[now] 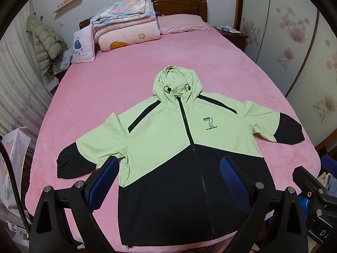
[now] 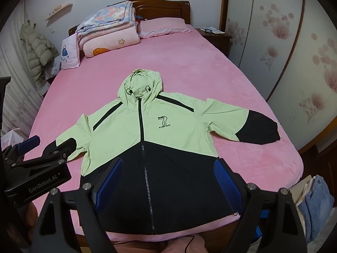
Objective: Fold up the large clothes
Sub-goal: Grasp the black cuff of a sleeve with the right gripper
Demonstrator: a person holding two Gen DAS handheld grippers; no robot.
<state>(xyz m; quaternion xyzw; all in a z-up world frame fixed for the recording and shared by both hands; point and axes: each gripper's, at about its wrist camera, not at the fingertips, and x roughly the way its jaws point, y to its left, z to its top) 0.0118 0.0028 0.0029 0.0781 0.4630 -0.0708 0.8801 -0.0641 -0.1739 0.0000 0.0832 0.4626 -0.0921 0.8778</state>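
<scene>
A light-green and black hooded jacket (image 1: 168, 130) (image 2: 130, 130) lies zipped and face up on the pink bed (image 1: 101, 88) (image 2: 210, 73). Its hood (image 1: 177, 80) points toward the headboard and both sleeves are spread sideways, ending in black cuffs (image 1: 67, 164) (image 2: 261, 130). My left gripper (image 1: 170, 160) hovers open above the black hem, holding nothing; in the right wrist view it (image 2: 47, 144) sits by the left sleeve. My right gripper (image 2: 168, 162) is also open and empty over the hem, and shows at the right edge (image 1: 316, 168) of the left wrist view.
Folded quilts (image 1: 126, 21) and a pink pillow (image 1: 181, 23) lie by the wooden headboard (image 1: 181, 2). A nightstand (image 2: 214, 35) and floral wardrobe doors (image 2: 273, 42) stand on the right. A puffer coat (image 1: 46, 42) hangs on the left. Folded jeans (image 2: 316, 196) sit at the bed's near right corner.
</scene>
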